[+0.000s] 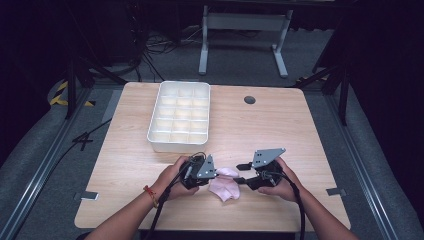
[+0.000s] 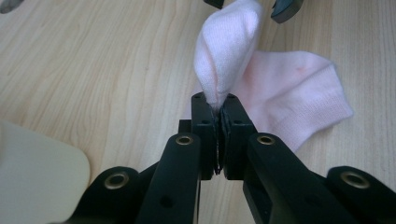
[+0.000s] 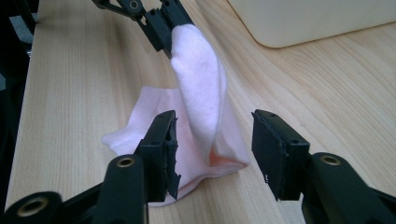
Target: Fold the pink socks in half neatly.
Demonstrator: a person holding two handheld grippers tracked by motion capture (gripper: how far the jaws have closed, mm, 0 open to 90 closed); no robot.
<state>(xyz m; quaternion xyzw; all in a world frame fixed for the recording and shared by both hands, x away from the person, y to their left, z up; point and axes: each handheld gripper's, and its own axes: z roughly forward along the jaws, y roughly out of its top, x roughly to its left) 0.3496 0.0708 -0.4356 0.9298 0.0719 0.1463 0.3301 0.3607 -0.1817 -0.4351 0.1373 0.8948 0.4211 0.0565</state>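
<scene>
Now, the small pale-pink knitted sock (image 1: pixel 224 186) lies near the front edge of the light wooden tabletop (image 1: pixel 280 125), between the two hands. It is soft, ribbed and short, part of it flat on the wood, one end lifted into a rounded fold. In the left gripper view that raised fold (image 2: pixel 227 51) runs up and away from the jaws; its long axis stretches from the left tongs (image 2: pixel 218 109) towards the right tongs (image 3: pixel 212 135). The left tongs are closed tight on the sock's edge, pinching the fabric. The right tongs stand wide apart, one jaw either side of the sock, gripping nothing. Farther back on the tabletop, well apart from the sock, sits a white plastic tray of square compartments (image 1: pixel 156 136).
</scene>
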